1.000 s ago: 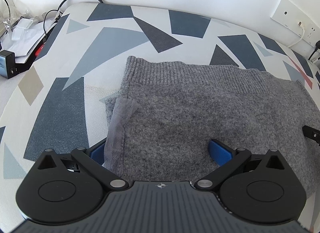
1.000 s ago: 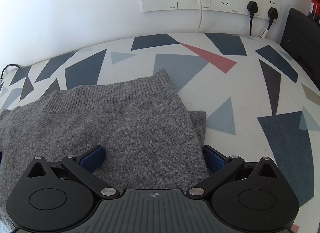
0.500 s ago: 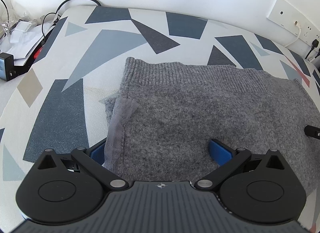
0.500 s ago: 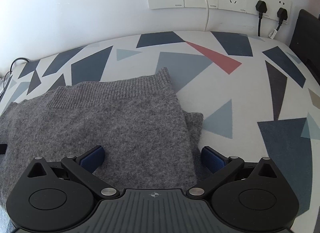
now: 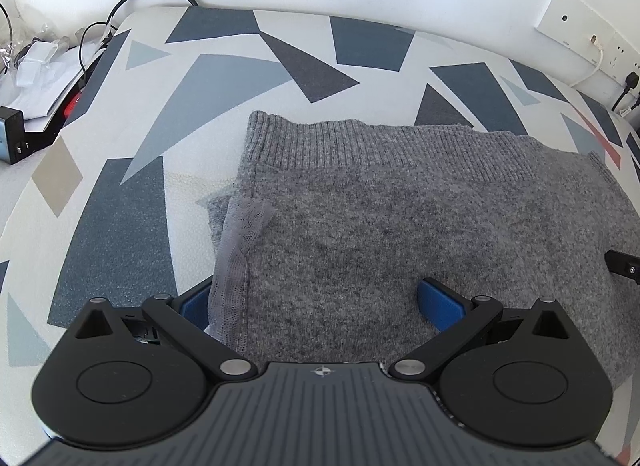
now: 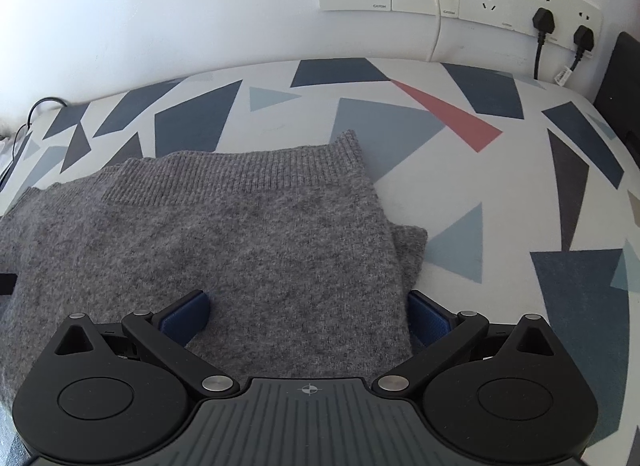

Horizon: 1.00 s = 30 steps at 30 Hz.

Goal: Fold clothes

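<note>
Sweater [image 5: 400, 217]: grey, folded — lying flat on the patterned surface [image 5: 120, 201].
Left gripper [image 5: 320, 302]: fingers spread over the sweater's left edge.
Right gripper [image 6: 308, 310]: fingers spread — straddling its right edge.

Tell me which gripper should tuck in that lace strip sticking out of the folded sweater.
Left. The lace strip lies just ahead of the open left gripper, by its left finger. The right gripper is at the sweater's opposite edge.

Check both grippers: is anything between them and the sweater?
Nothing visible. The left gripper and the right gripper are both open, their fingers straddling the near edge of the grey knit sweater. Only patterned tablecloth lies around it.
</note>
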Available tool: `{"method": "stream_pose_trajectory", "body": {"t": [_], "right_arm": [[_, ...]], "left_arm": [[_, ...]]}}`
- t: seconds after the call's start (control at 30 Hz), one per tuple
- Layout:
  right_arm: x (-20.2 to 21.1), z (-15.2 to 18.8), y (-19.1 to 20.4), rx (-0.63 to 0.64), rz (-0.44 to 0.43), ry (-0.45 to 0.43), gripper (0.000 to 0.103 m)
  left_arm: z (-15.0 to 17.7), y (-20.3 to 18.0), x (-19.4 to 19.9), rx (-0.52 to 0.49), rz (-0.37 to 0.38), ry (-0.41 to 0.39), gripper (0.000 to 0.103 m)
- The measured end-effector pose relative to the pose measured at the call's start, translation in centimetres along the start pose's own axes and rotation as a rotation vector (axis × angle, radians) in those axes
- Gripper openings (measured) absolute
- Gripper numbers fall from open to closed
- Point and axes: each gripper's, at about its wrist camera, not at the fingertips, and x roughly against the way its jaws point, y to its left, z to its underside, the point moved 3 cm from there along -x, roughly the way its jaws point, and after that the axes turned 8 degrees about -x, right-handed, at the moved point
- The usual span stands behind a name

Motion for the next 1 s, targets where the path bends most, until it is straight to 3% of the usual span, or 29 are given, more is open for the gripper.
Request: {"method": "stream_pose_trajectory", "body": {"t": [0.77,0.87,1.0], "right_arm": [[-0.1,0.1,-0.2,-0.028,0.029,-0.009,0.102],[0.0,0.1,0.2,-0.022,0.021,-0.008,0.100],[0.3,0.1,1.1,-0.004,-0.005,-0.010,0.084]], "left_arm": [[0.0,0.3,0.0,-0.004,0.001,0.006,0.102],[0.0,0.1,0.3,-0.020,0.011,-0.002,0.095],[-0.2,-0.5,0.8,-0.048,0.049,-0.013,0.070]]}}
